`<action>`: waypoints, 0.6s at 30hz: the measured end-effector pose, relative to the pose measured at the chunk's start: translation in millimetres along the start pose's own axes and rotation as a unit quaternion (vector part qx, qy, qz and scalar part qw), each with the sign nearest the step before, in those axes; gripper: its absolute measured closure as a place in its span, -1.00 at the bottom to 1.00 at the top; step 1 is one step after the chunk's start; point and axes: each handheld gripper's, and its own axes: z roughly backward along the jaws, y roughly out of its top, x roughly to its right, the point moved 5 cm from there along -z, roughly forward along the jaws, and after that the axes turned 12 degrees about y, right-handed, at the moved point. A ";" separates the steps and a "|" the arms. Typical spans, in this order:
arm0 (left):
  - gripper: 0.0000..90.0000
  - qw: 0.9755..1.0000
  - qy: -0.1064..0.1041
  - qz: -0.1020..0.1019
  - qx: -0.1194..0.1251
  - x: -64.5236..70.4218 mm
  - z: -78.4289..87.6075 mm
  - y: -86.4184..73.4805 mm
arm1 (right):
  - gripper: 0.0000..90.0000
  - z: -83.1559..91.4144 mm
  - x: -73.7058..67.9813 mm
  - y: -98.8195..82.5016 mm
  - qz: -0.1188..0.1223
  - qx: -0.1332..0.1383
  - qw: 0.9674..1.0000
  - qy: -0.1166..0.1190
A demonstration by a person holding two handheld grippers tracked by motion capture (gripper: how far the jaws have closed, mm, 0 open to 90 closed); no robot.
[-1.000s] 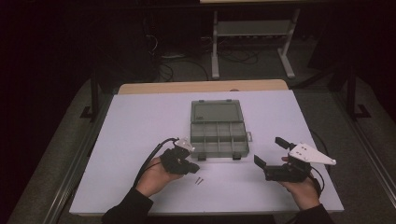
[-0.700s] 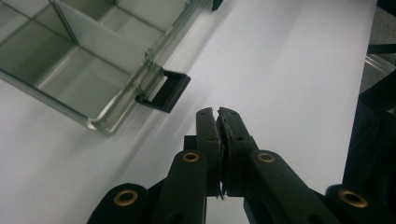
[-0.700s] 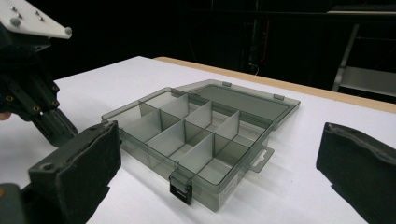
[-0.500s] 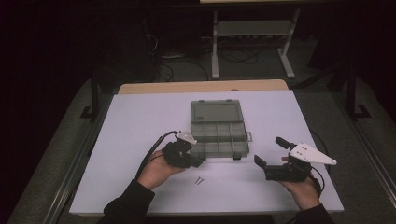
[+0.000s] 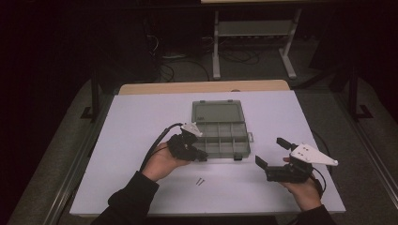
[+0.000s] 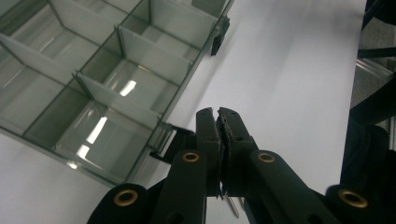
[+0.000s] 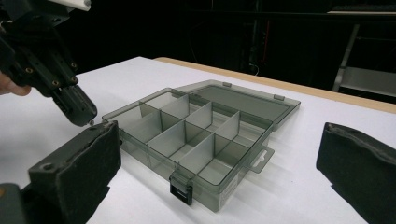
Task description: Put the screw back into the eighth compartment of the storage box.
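Left gripper (image 5: 201, 154) clamped on a small screw (image 6: 232, 204), lifted since a second ago from beside the two screws (image 5: 200, 181) on the white table (image 5: 141, 122) to the near-left corner of the compartment box (image 5: 220, 129). Drop-in presumably next. Lid open, visible compartments empty. Right gripper (image 5: 268, 152) agape, holding nothing, parked right.

We see 2 hand-held grippers, both black. The left gripper (image 5: 201, 156) carries a grey three-cornered plate (image 5: 192, 128) on top and trails a black cable (image 5: 157, 145); brass-coloured rivets (image 6: 190, 157) dot its linkage arms. The right gripper (image 5: 272, 152) has a larger pale plate (image 5: 312, 154) and broad jaws faced with dark padding. The person's left sleeve (image 5: 129, 199) is dark.
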 end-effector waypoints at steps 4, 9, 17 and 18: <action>0.95 1.000 -0.001 -0.004 -0.001 -0.8 -1.2 5.8 | -1.00 0.3 0.0 0.0 0.001 0.000 1.000 0.000; 0.95 1.000 -0.005 -0.005 -0.001 -1.6 -3.5 14.6 | -1.00 0.2 0.1 0.1 0.001 0.000 1.000 0.000; 0.96 1.000 -0.010 -0.019 0.006 -3.4 -7.4 31.0 | -1.00 0.2 -0.1 0.1 0.000 0.000 1.000 0.001; 0.96 1.000 -0.009 -0.020 0.007 -3.7 -8.3 33.2 | -1.00 0.1 -0.1 0.1 0.000 0.001 1.000 0.001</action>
